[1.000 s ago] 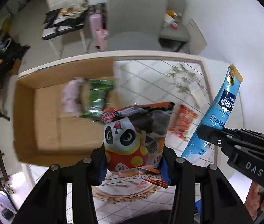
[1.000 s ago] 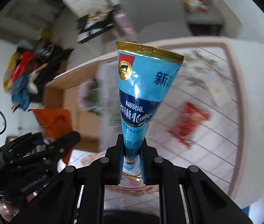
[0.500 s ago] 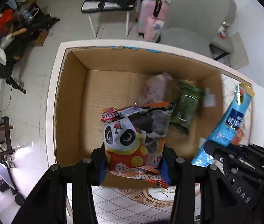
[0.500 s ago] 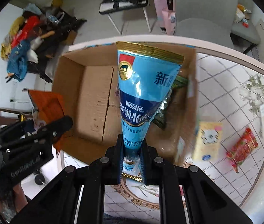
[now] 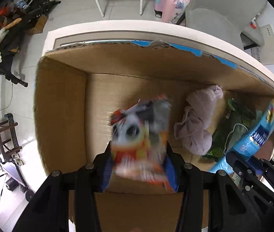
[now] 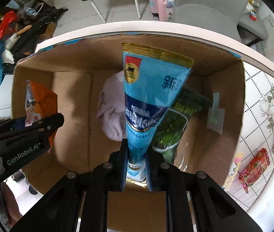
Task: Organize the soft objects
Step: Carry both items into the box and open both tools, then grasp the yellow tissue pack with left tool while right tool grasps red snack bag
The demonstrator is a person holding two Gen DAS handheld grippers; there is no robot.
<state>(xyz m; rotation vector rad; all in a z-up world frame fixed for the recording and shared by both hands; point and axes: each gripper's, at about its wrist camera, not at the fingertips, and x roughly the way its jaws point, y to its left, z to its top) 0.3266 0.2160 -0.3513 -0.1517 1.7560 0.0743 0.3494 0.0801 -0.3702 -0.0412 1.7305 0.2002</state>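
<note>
Both views look down into an open cardboard box [image 5: 63, 116] standing on a white-rimmed surface [image 6: 266, 116] w/ a grid-and-flower pattern.

L wrist view: left gripper [image 5: 139, 166] over the box interior; a panda-print snack bag [image 5: 140, 135] sits between its blue-padded fingers [image 5: 106, 171], heavily motion-blurred. Whether the jaws clamp the bag or have let go cannot be told from the blur. In the R wrist view this gripper [image 6: 40, 127] appears at the L box wall, the orange back of the bag [image 6: 40, 100] above it.

R wrist view: right gripper [image 6: 137, 162] w/ jaws closed tight on the lower end of a blue Nestle pouch [image 6: 150, 94], which stands up from the fingers over the box, gold seal strip at the far end. In the L view the same pouch [image 5: 257, 137] and gripper [image 5: 239, 162] show at the R box edge.

Box contents, on the floor of the box: a crumpled pale lilac cloth [image 5: 198, 123] near centre; just beside it to the R, a green packet [image 5: 231, 127]; the two appear to touch. A small clear sachet [image 6: 215, 116] lies against the R wall.

Outside the box, on the surface to the R: a red wrapped snack [image 6: 253, 168], and a yellowish pack [image 6: 233, 166] at the box's outer R wall.
</note>
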